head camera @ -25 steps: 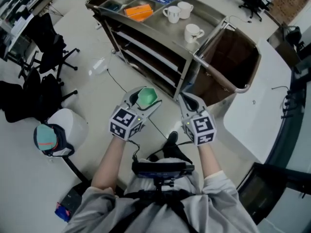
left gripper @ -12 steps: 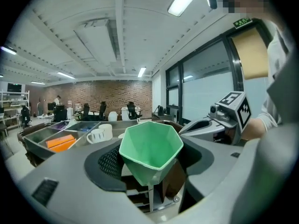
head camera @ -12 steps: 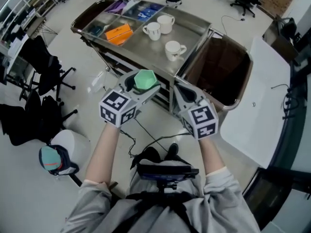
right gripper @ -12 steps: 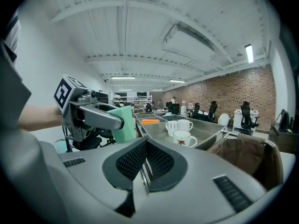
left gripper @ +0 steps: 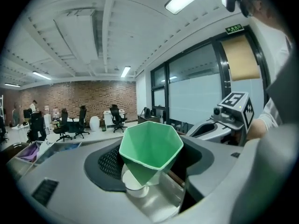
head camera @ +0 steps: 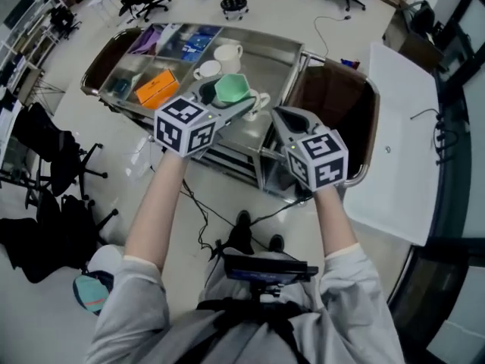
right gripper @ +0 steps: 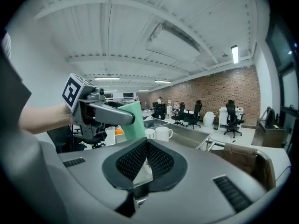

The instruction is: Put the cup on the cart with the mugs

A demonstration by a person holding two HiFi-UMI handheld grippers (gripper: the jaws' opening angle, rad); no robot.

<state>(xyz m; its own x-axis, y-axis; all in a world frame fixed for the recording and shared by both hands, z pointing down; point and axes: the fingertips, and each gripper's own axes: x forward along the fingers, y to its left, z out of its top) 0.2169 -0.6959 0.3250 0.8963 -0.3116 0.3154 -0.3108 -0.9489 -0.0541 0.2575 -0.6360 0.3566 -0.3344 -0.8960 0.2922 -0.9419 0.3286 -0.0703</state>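
A green faceted cup (head camera: 231, 89) is held in my left gripper (head camera: 227, 98), whose jaws are closed on its sides. In the head view it hangs over the steel cart top (head camera: 282, 65), close to the white mugs. One mug (head camera: 227, 51) stands further back, a second (head camera: 207, 69) is beside the cup, and a third (head camera: 261, 101) is partly hidden behind it. The left gripper view shows the cup (left gripper: 150, 148) filling the jaws. My right gripper (head camera: 282, 120) is shut and holds nothing, at the cart's near edge; its pads (right gripper: 159, 161) touch.
The cart's far-left compartments hold an orange box (head camera: 155, 89) and other packets. A brown bag (head camera: 337, 101) hangs at the cart's right end, next to a white table (head camera: 402, 135). A cable (head camera: 198, 203) runs across the floor. Office chairs (head camera: 45, 158) stand at the left.
Both grippers have travelled forward and up towards the cart. The green cup, earlier over the floor in front of the cart, now hangs above the cart top by the mugs.
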